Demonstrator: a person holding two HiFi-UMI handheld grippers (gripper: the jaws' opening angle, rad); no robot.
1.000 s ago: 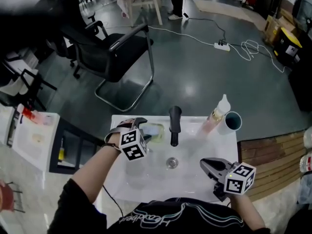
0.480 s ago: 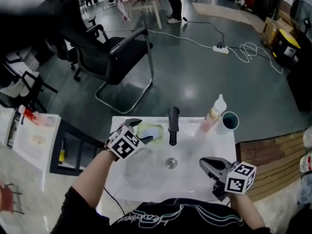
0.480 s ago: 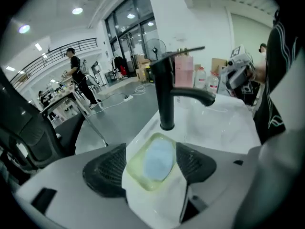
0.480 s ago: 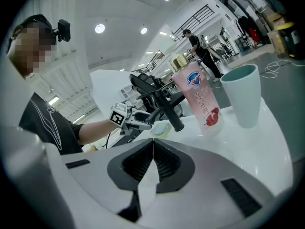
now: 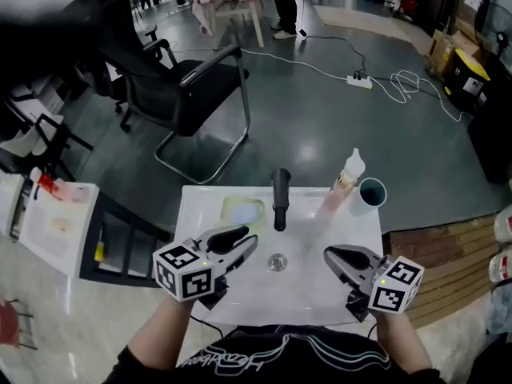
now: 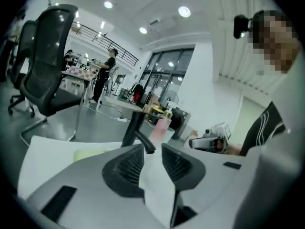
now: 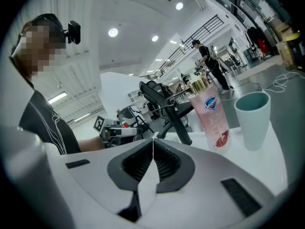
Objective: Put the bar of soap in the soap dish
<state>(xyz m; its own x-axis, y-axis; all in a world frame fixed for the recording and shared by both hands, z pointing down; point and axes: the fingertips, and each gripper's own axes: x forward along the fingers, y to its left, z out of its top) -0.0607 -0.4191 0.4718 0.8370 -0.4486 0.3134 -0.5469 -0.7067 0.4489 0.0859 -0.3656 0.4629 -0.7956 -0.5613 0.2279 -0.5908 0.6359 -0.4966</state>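
Soap (image 5: 250,212), a pale bluish bar, lies in the yellow-green soap dish (image 5: 229,212) at the back left of the white basin (image 5: 320,294), just left of the black tap (image 5: 279,198). Nothing covers or touches it. The drain (image 5: 277,262) sits in front of the tap, in the middle of the basin. To the tap's right stand a pink bottle (image 5: 342,184) with a white cap and, beside it, a teal cup (image 5: 371,192). The left gripper (image 5: 246,238) hangs over the basin's front left, nearer the person than the dish and apart from it. Its jaws have just been closing; a gap shows between them, with nothing in it. The right gripper (image 5: 328,255) is held over the front right, its jaws pressed together on nothing. Beyond the basin, a black chair (image 5: 176,78) stands on the grey floor, and a white power strip (image 5: 359,82) with its cable lies farther off.
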